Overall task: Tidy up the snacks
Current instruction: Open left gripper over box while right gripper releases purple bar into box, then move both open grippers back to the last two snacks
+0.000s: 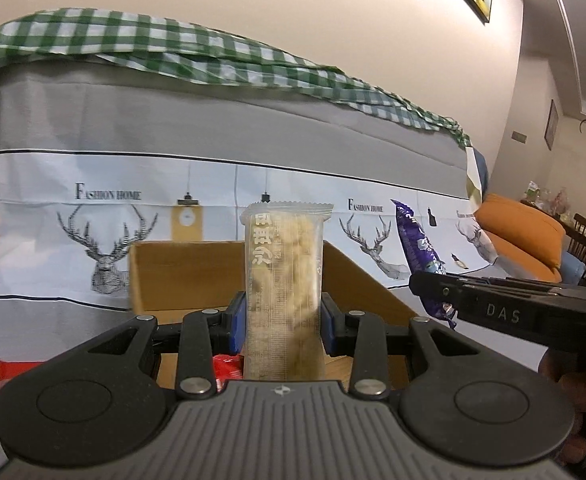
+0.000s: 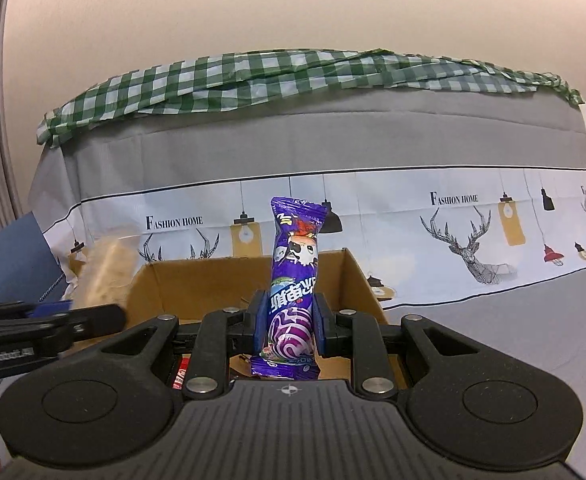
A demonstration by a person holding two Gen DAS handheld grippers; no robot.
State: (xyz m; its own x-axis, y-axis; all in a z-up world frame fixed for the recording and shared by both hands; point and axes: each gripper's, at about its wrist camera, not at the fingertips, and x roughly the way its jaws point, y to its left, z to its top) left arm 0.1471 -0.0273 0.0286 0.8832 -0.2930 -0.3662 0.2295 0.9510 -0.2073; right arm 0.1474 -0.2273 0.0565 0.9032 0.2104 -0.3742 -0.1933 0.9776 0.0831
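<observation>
I read "FASHION HOME" printed beside the deer drawings on the cloth (image 2: 454, 199). "DAS" stands on the right gripper (image 1: 433, 286). Chinese characters run down the clear snack wrapper (image 1: 283, 280) and the purple snack packet (image 2: 293, 280).

The open brown cardboard box (image 1: 357, 280) has its floor mostly hidden behind the tongs; a red packet (image 1: 227, 368) inside shows only slivers. The beige clear-wrapped snack bar (image 2: 109, 276) appears blurred in the right wrist view.
</observation>
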